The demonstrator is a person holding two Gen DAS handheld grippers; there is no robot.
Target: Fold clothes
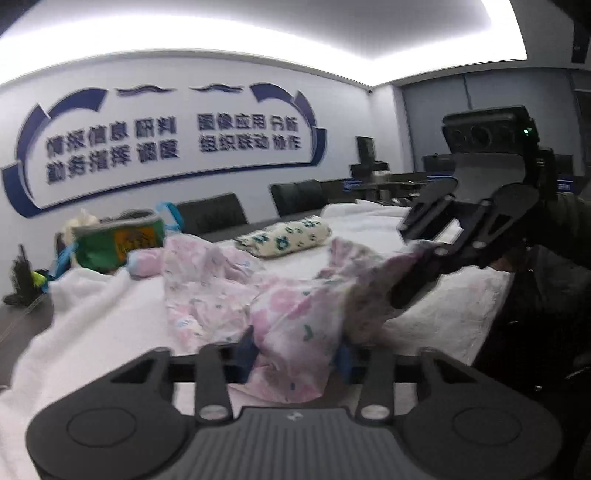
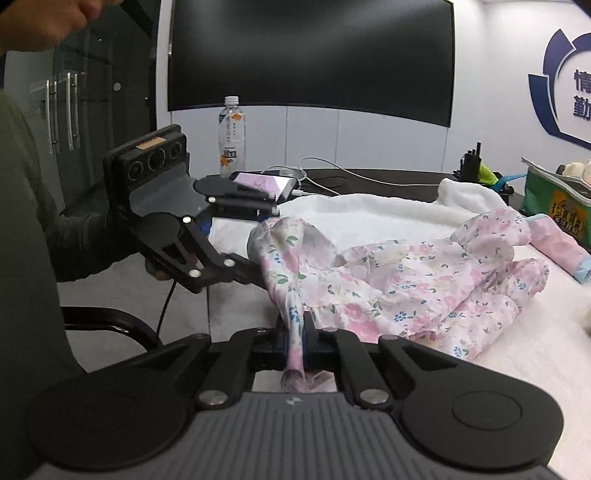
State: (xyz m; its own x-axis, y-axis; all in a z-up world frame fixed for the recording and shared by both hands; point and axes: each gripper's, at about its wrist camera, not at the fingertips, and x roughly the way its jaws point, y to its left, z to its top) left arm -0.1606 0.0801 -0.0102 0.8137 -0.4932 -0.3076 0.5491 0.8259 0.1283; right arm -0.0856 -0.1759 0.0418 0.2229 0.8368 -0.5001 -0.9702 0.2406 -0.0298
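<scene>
Water bottle [image 2: 231,136] stands upright behind a lit phone [image 2: 266,183], cable [image 2: 332,173] trailing. Green pouch [image 1: 117,242] sits near what looks like a rolled patterned cloth [image 1: 286,236]; dark screen [image 2: 310,55] above.

A pale wall [image 1: 229,74] carried large blue Chinese lettering [image 1: 173,142] inside a blue arrow emblem, under a bright white ceiling light panel [image 1: 258,29]. Dark office chairs [image 1: 214,214] stood along the far side of the long conference table [image 1: 22,328], which was covered with white towelling [image 2: 369,218]. A big dark curved screen [image 2: 310,55] hung on the other wall, beside glass doors with metal handles [image 2: 70,110].
</scene>
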